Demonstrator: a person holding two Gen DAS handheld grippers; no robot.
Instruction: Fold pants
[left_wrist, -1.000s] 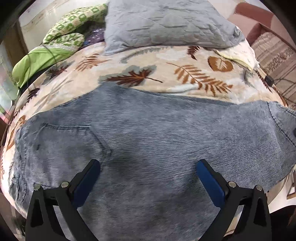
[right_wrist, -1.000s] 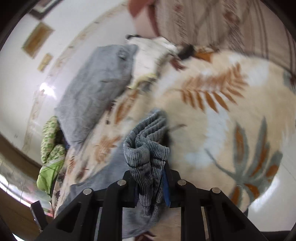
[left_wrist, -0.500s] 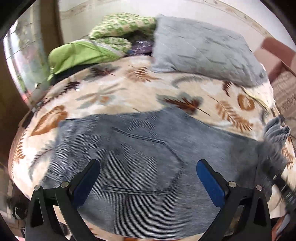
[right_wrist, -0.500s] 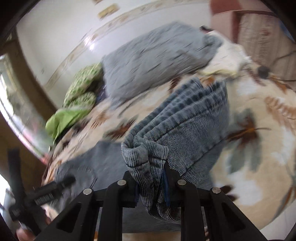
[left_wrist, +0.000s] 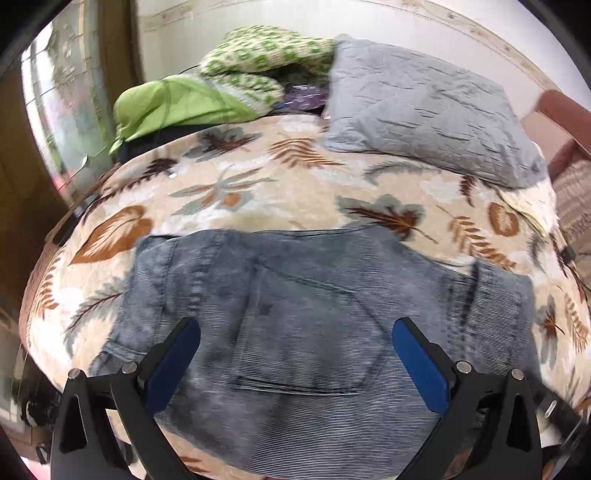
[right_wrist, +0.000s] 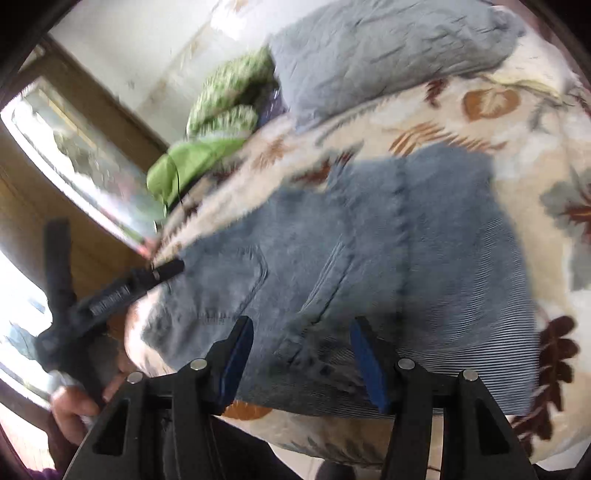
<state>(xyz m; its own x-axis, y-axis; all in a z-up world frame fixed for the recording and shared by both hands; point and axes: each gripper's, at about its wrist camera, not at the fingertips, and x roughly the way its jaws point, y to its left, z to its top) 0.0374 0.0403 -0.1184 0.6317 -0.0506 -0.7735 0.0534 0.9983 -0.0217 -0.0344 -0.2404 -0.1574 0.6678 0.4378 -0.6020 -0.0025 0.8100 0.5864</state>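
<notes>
Spread across the bed, a cream fleece blanket printed with rust and grey leaves (left_wrist: 258, 199) fills both views, with pale wall behind it and a wood-framed window at the left. One pair of blue-grey corduroy pants (left_wrist: 306, 317) lies on the blanket's near part, folded over on itself, a back pocket facing up and the leg ends laid across the right side. One grey quilted pillow (left_wrist: 424, 107) rests at the far edge of the bed, well apart from the pants. Beside the pillow sits one green-and-cream patterned bundle (left_wrist: 266, 59), and next to that one plain lime-green cloth (left_wrist: 173, 107).

Two grippers show. The left gripper (left_wrist: 295, 354) hovers over the pocket with its blue-padded fingers (left_wrist: 417, 362) wide apart and nothing between them. The right gripper (right_wrist: 299, 354) hangs above the near edge of the pants; its jaws are opening, and the pads press on no cloth.

No readable writing shows on anything; blur smears the right wrist view. Only that view shows the left gripper from outside, as a black frame at the left edge, with the person's hand (right_wrist: 74, 406) wrapped around its handle. Only the left wrist view shows a reddish-brown seat (left_wrist: 557, 122) at far right.
</notes>
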